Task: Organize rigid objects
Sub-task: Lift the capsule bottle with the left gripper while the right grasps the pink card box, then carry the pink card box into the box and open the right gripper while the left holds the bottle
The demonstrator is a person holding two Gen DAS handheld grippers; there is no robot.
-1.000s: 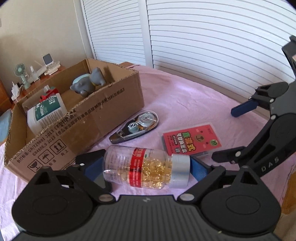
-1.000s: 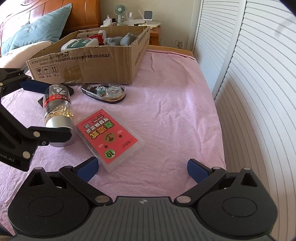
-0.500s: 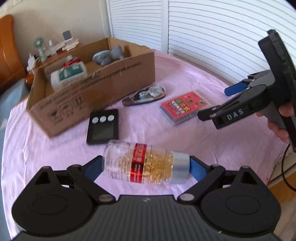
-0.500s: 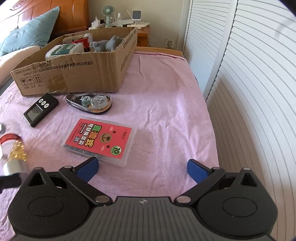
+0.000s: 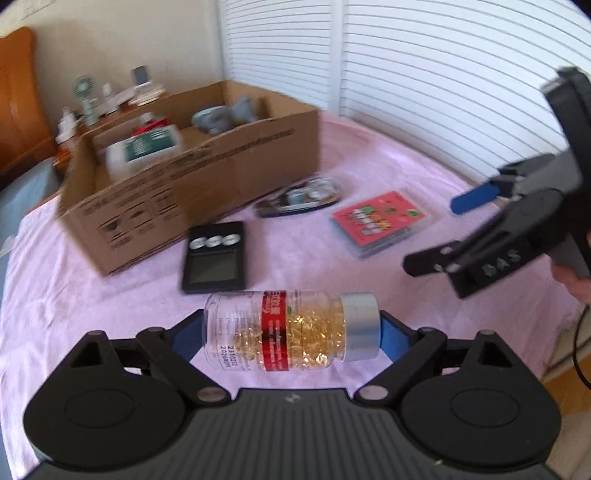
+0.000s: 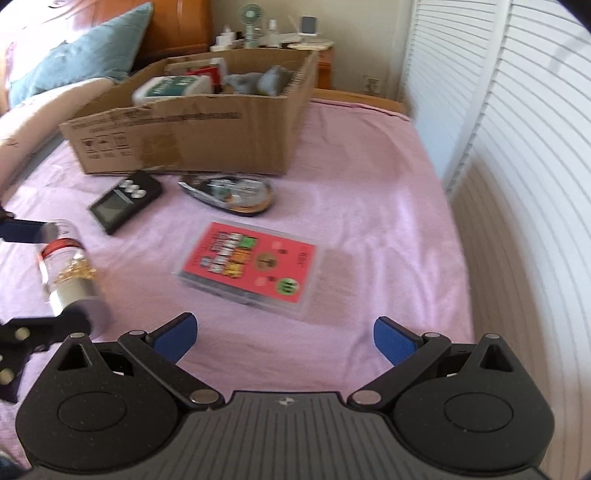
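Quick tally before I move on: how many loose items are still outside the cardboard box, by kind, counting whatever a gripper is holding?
Capsule bottle, lengthwise between the left gripper's closing jaws: 1
Black digital timer: 1
Correction tape dispenser: 1
Red card case: 1
Total outside the cardboard box: 4
The right gripper is open, holding nothing.

You're over a bed with a pink sheet (image 6: 369, 192). White louvered doors (image 6: 517, 147) run along your right. At the far end, a wooden headboard (image 6: 173, 26) and a teal pillow (image 6: 81, 62) sit left, beside a nightstand (image 6: 325, 59) with a small fan (image 6: 251, 14) against a beige wall (image 6: 369, 37). Daylight is bright.
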